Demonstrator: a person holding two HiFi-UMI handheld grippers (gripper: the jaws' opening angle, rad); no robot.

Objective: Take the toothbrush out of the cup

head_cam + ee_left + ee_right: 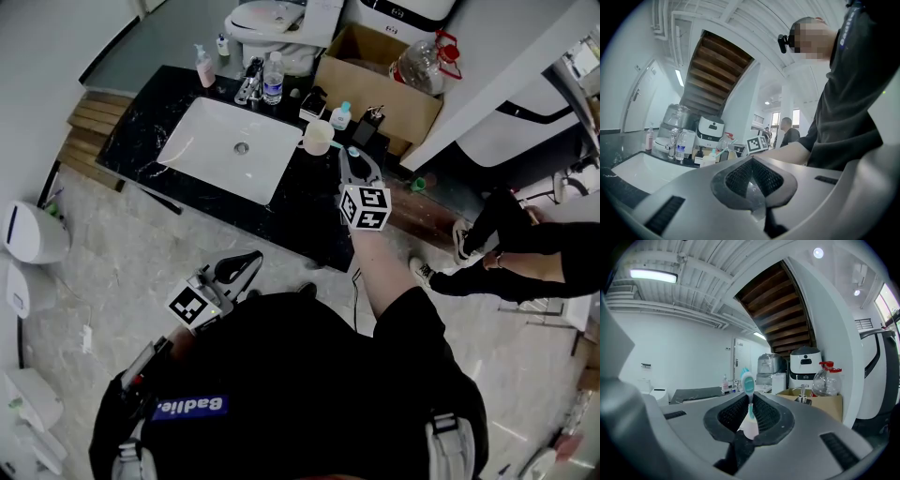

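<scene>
Toothbrush (747,382) stands upright, pinched between the right gripper's (749,416) jaws.

Head cam sat above the person and pointed steeply down, taking in the whole black counter (309,202) and sink (230,150) from a fair way off. The left gripper (242,267) cam hung low by the person's waist, back from the counter, and looked roughly level across the sink, while the right gripper (352,161) cam sat right at the counter, tilted up a bit toward the stair underside (783,301). All three caught the water jug (827,380) behind the counter.
</scene>
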